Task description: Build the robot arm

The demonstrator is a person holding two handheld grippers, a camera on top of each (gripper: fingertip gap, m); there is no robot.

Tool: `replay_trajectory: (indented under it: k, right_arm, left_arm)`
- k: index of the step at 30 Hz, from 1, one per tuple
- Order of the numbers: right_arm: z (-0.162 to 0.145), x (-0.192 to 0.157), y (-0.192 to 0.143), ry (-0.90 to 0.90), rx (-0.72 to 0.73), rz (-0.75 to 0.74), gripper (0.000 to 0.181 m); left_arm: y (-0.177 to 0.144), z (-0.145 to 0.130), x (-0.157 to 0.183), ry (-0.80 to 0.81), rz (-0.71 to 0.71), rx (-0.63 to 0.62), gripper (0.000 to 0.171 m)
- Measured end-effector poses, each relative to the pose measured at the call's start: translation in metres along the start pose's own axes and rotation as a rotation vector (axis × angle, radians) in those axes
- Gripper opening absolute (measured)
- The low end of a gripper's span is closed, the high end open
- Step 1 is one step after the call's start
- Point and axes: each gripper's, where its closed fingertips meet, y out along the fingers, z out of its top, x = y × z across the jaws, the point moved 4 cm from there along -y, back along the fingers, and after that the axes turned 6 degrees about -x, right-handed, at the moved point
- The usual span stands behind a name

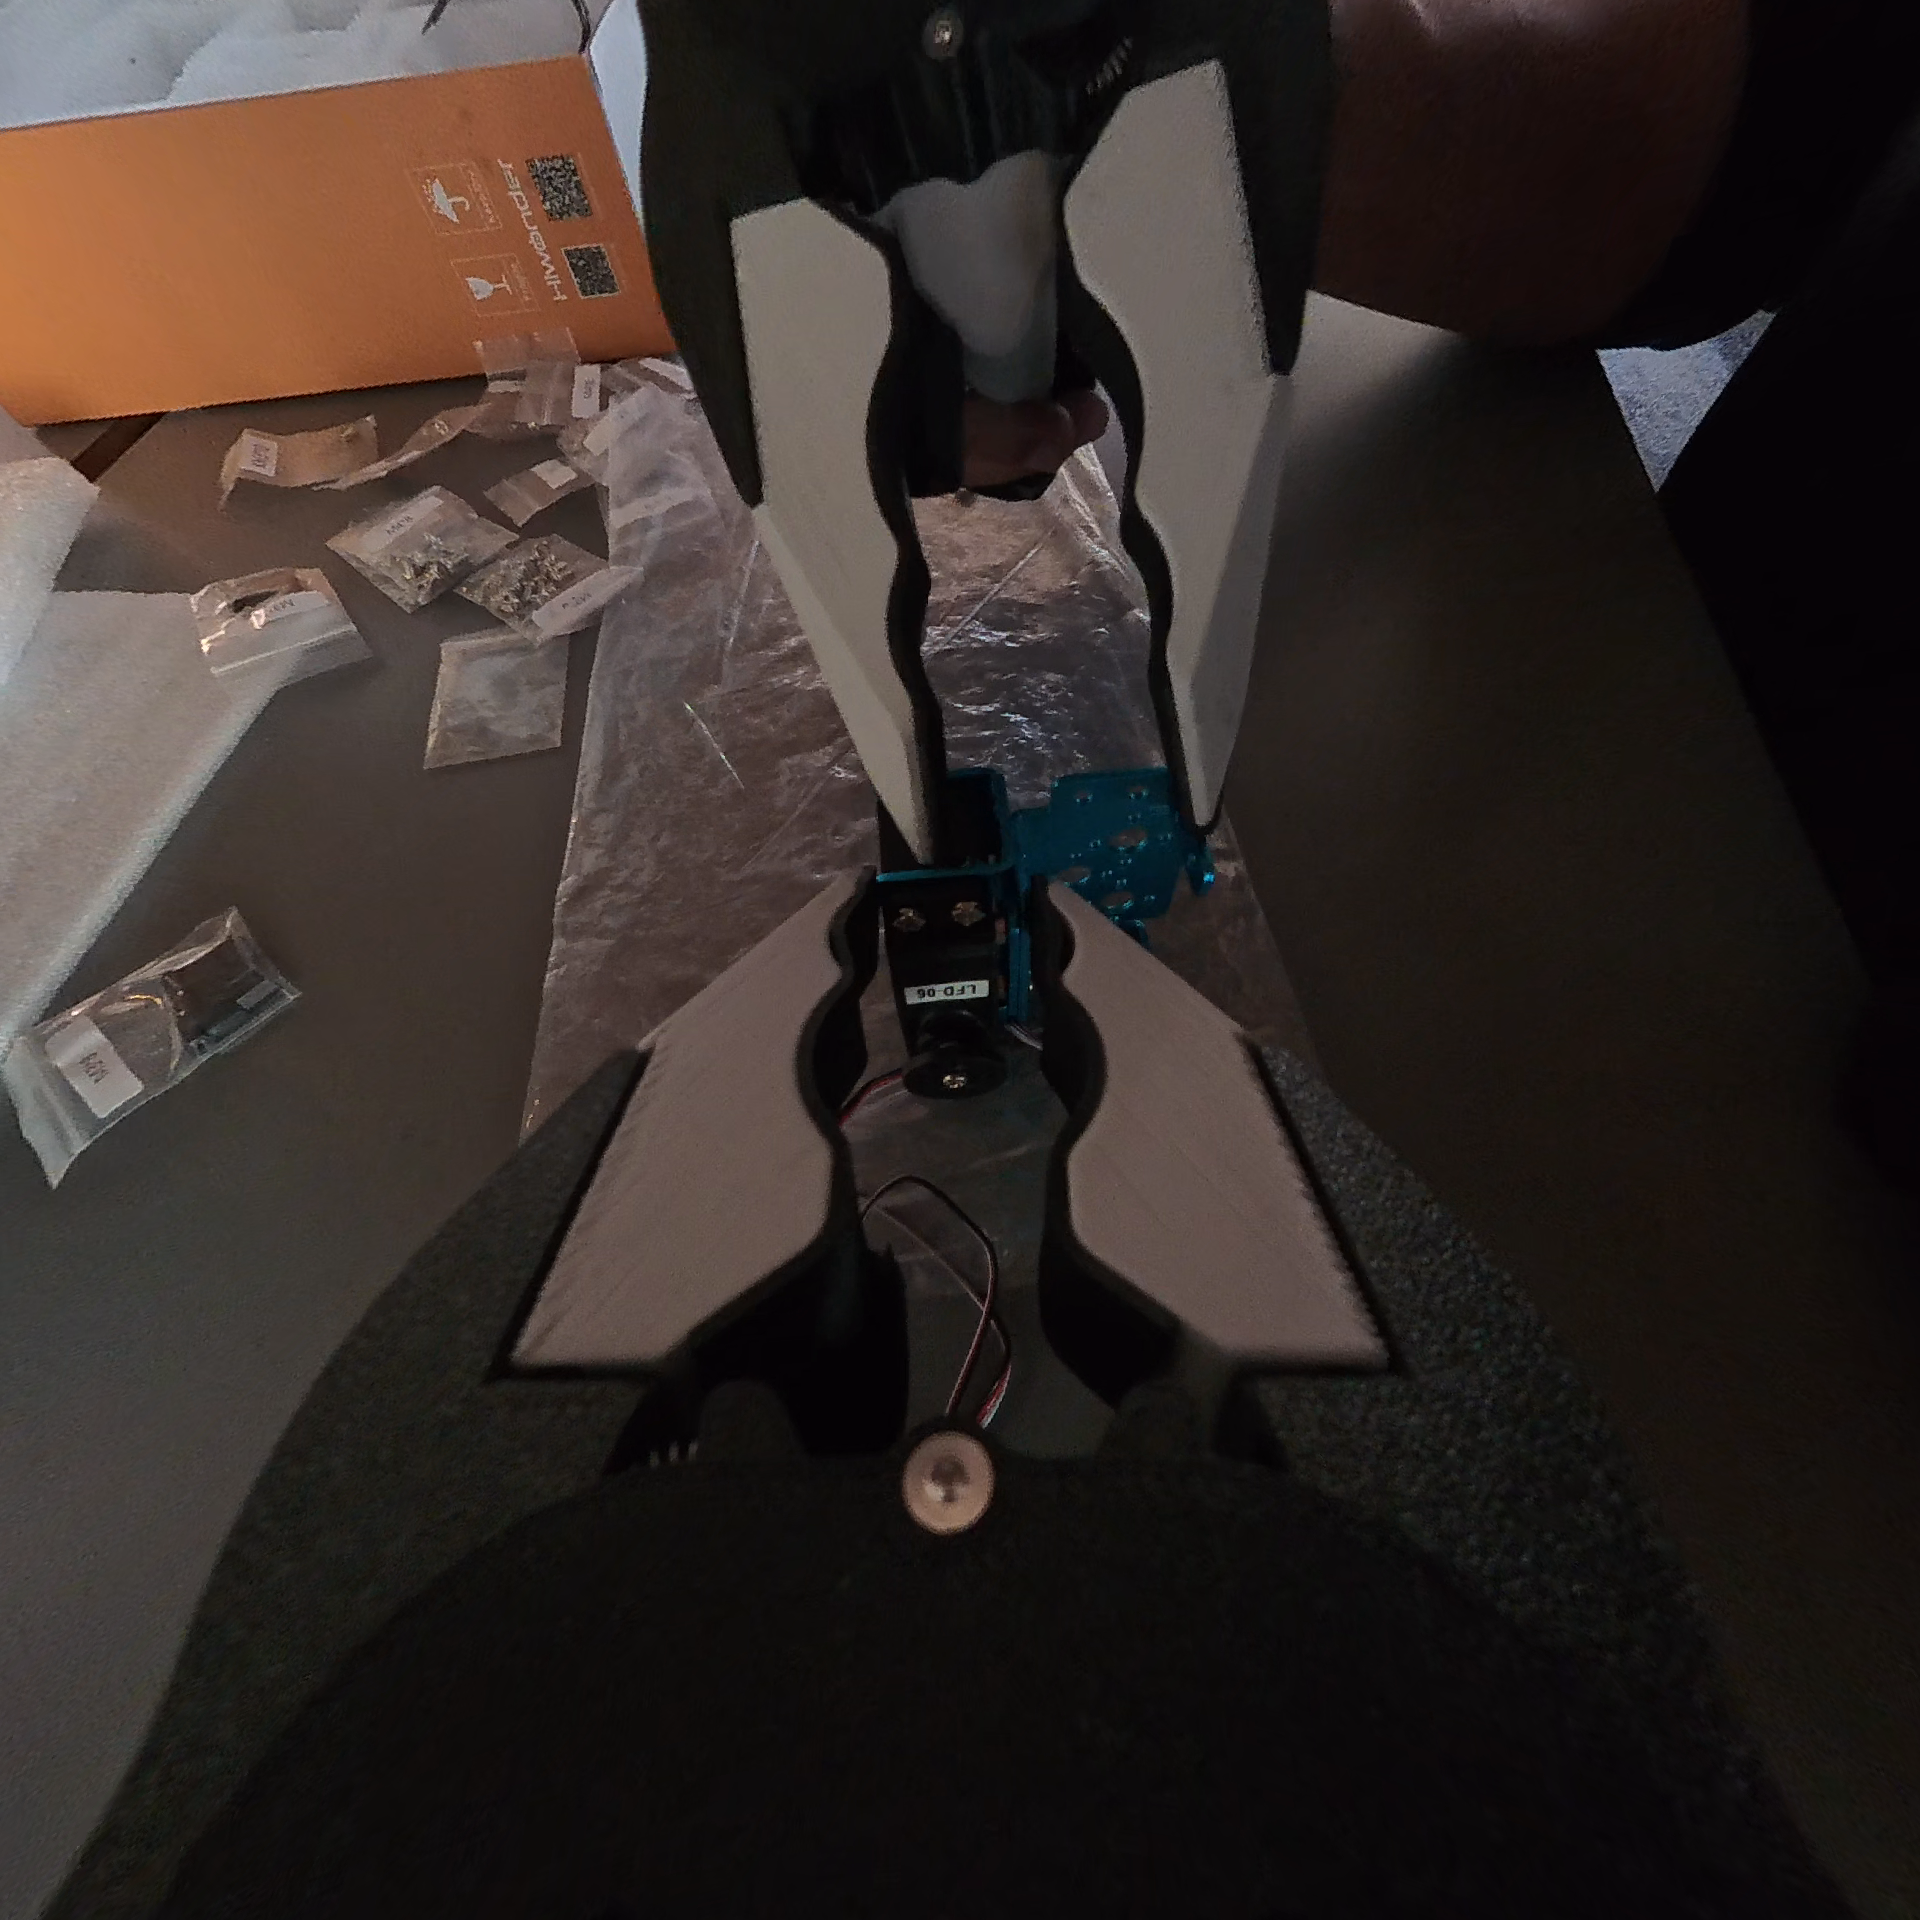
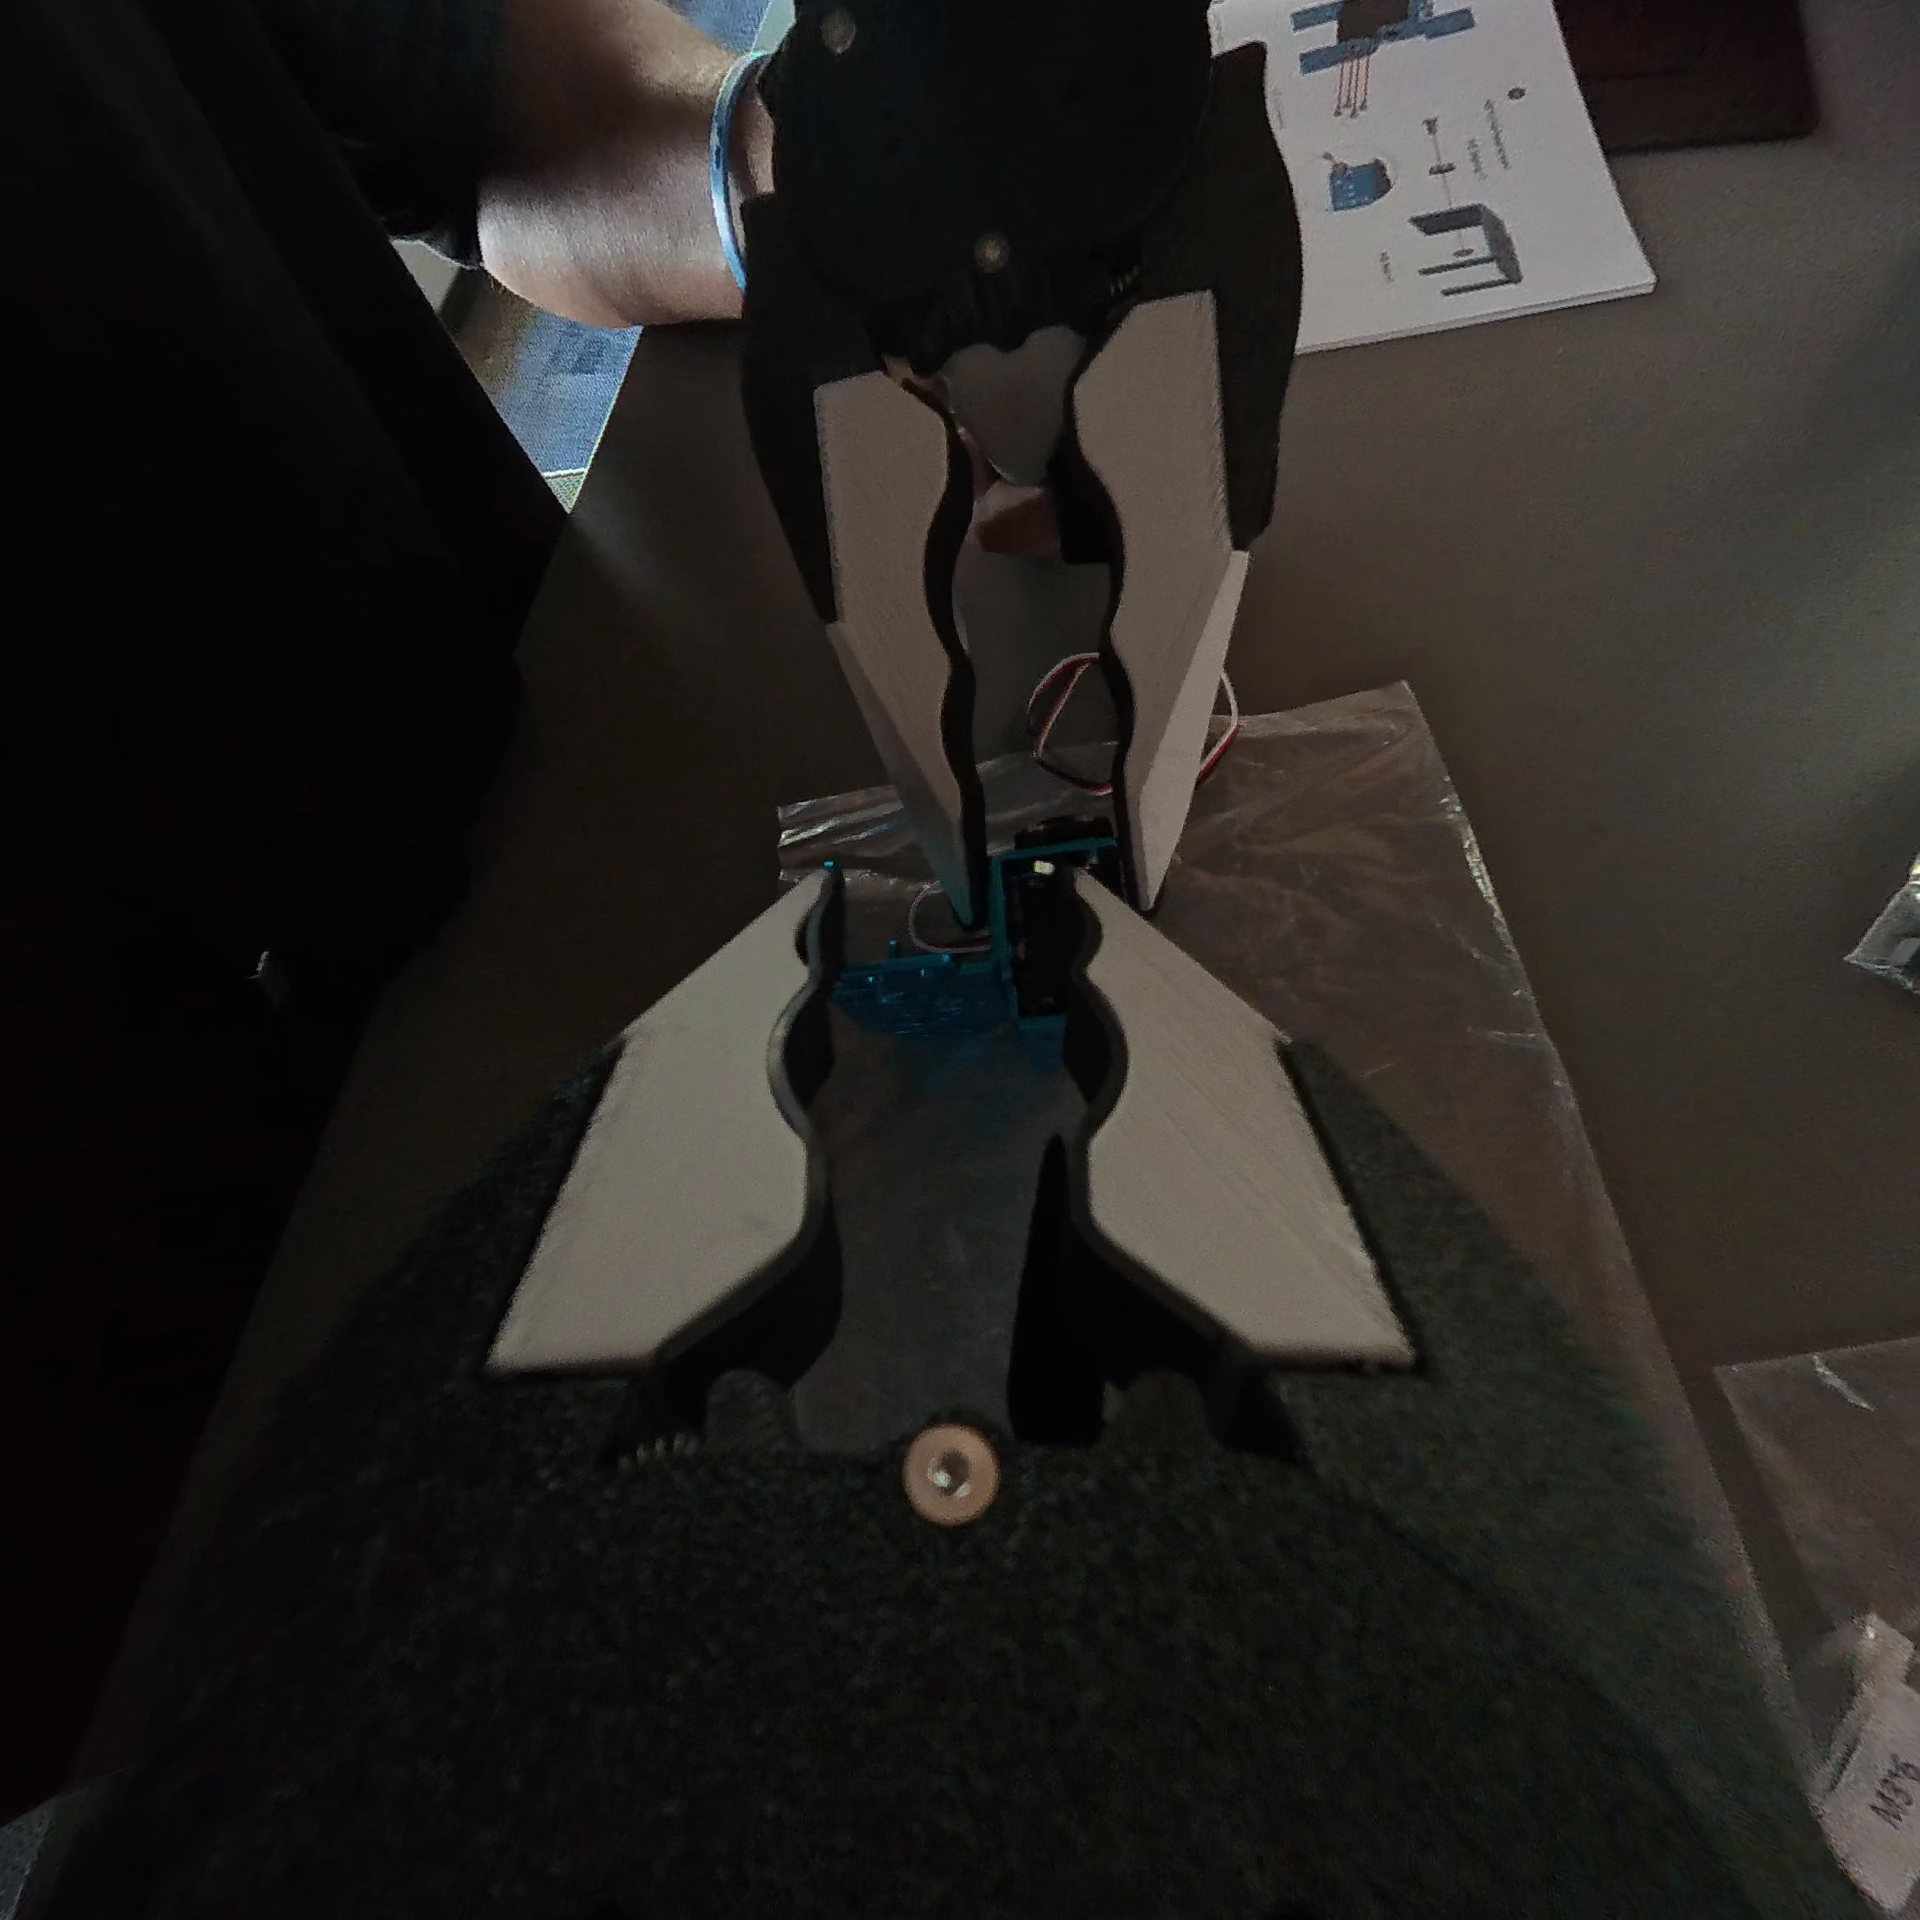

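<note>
A black servo (image 1: 940, 966) sits in a blue perforated metal bracket (image 1: 1112, 852) above a clear plastic sheet on the dark table. My left gripper (image 1: 956, 894) is closed on the servo end, with one fingertip on each side. The servo's red, white and black wires (image 1: 966, 1278) trail back between its fingers. My right gripper (image 1: 1060, 836) comes in from the opposite side and spans the blue plate. In the right wrist view, my right gripper (image 2: 951, 883) clamps the blue bracket (image 2: 914, 1008). There the left gripper (image 2: 1049, 904) straddles the servo (image 2: 1039, 935).
An open orange cardboard box (image 1: 260, 239) stands at the far left. Several small bags of screws (image 1: 478, 561) and a white foam sheet (image 1: 94, 727) lie near it. An instruction booklet (image 2: 1455, 156) lies behind. A person's forearm (image 2: 603, 218) wears a blue wristband. Less than 4 cm separates the two grippers' tips.
</note>
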Motion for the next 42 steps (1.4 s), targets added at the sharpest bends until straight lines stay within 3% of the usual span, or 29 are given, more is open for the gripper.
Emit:
replay_trajectory:
  k: [15,33,38,42]
  right_arm:
    - [0.001,0.001,-0.003,0.049,0.045,0.043,0.033]
    - [0.0,0.007,0.002,0.029,0.053,-0.123,0.012]
    - [0.012,0.002,-0.015,0.277,0.114,-0.181,0.015]
    - [0.013,-0.009,-0.018,0.464,0.158,-0.317,0.013]
  left_arm:
    - [0.0,0.0,0.0,0.003,-0.001,0.0,0.029]
    - [0.001,0.001,0.001,-0.003,0.02,-0.008,0.027]
    - [0.003,0.007,0.004,-0.057,0.185,-0.06,0.028]
    - [0.004,0.011,0.012,-0.075,0.336,-0.082,0.028]
